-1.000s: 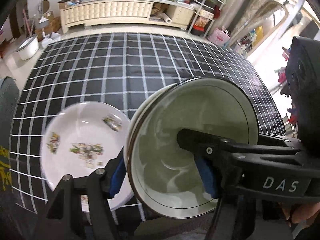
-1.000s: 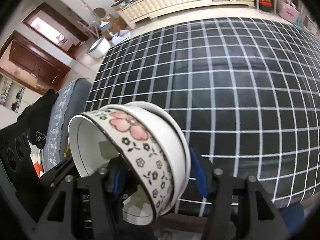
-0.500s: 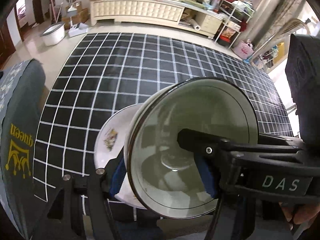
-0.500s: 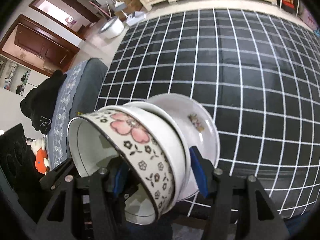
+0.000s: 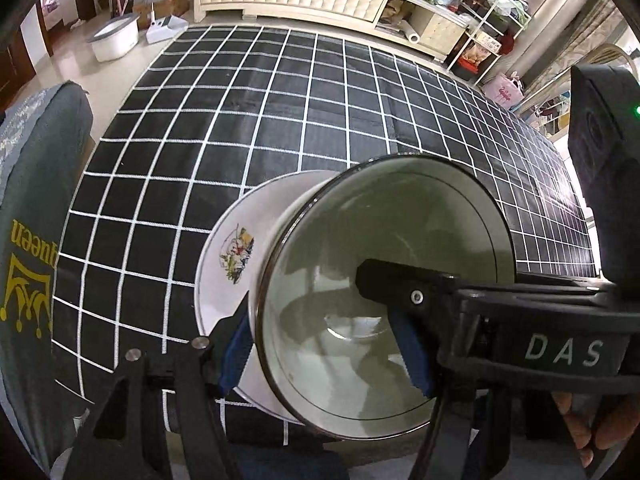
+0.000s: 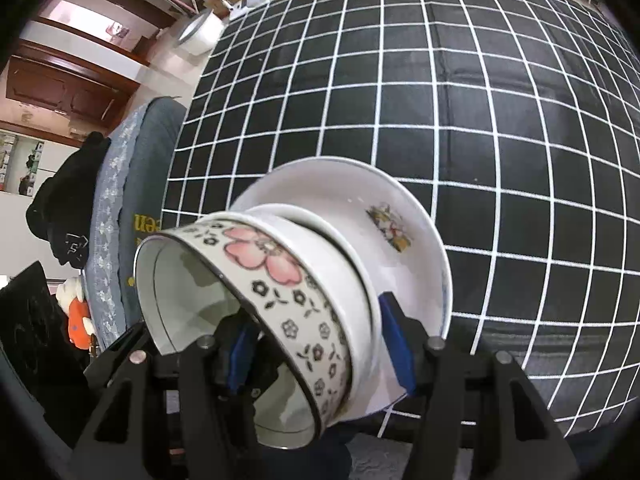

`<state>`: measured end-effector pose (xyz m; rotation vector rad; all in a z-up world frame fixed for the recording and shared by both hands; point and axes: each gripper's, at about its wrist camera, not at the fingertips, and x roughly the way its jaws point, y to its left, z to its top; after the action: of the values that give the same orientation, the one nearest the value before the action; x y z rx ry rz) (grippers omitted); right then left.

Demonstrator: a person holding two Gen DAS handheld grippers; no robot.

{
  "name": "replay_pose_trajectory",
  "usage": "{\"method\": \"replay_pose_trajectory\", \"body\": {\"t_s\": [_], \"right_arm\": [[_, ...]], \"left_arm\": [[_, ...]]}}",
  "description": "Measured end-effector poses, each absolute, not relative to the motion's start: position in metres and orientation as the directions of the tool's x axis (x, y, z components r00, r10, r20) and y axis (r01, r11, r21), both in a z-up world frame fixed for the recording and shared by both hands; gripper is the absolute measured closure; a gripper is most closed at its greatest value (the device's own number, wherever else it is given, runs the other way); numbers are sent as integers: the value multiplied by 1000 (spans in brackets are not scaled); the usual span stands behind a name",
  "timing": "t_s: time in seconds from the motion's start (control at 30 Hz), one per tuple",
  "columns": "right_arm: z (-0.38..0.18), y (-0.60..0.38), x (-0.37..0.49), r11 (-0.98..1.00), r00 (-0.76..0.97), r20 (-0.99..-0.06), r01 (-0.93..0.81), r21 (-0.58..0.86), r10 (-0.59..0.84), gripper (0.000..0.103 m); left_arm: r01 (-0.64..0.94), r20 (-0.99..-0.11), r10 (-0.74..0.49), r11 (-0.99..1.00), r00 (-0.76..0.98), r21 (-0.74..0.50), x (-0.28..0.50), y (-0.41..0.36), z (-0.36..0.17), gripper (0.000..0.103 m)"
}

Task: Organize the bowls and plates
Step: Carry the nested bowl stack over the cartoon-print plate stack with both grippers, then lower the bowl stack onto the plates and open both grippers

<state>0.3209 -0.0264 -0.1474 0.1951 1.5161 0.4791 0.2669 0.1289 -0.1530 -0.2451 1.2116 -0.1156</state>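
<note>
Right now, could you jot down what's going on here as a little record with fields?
Setting: table under a black cloth with a white grid
Left tool: clamped on the wall of a bowl stack, one pad inside, one outside
Right tool: clamped the same way on the opposite wall of that bowl stack
Top bowl: white inside, pink flower band outside
On the table: white plate with small printed pictures, just beyond the held bowls
Bowl tilt: mouth tipped toward the left tool's camera

Left tongs (image 5: 324, 354), right tongs (image 6: 320, 350) angled down, both clamped.
</note>
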Motion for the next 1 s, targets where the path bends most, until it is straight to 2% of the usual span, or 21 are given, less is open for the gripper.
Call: {"method": "replay_pose_trajectory", "body": {"t_s": [0.57, 0.63, 0.77, 0.9, 1.0], "right_arm": [[-156, -29, 330, 873, -21, -891, -192, 448, 453, 42], [-155, -30, 328, 876, -5, -894, -198, 440, 448, 41], [-148, -32, 325, 889, 46, -907, -222, 400, 419, 37], [-139, -41, 326, 873, 92, -879, -198, 445, 468, 28], [-133, -46, 326, 868, 112, -871, -210, 450, 478, 27]], "left_arm": [[-7, -903, -218, 971, 370, -237, 278, 129, -164, 40], [0, -900, -220, 971, 377, -237, 276, 129, -164, 37], [8, -903, -183, 981, 388, -195, 274, 126, -162, 35], [22, -903, -159, 986, 400, -164, 273, 123, -159, 35], [8, -902, -160, 985, 401, -171, 274, 127, -158, 35]]}}
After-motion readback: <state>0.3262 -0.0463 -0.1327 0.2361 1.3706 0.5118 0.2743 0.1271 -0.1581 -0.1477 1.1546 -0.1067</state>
